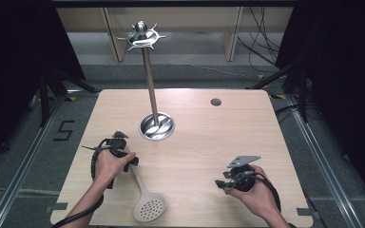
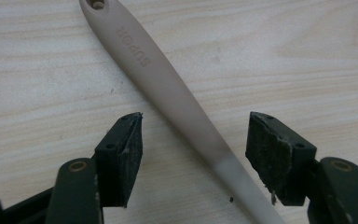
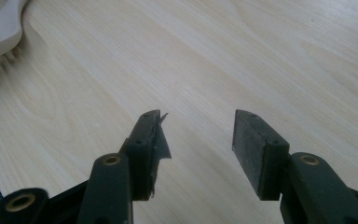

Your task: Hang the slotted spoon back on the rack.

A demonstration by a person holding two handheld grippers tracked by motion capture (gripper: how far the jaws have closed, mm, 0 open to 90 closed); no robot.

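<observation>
The left gripper (image 2: pixel 193 140) has its fingers spread astride the skimmer (image 1: pixel 148 207) handle, partly hidden under the hand. The right gripper (image 3: pixel 196 140) has its fingers spread over bare surface (image 1: pixel 209 137).

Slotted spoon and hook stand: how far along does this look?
Early. Nothing hangs on the stand. In hand: the left gripper is open, jaws either side of the slotted spoon handle, which lies flat on the table, not gripped. The right gripper is open over bare wood. Left: gripping, lifting, probably hanging.
</observation>
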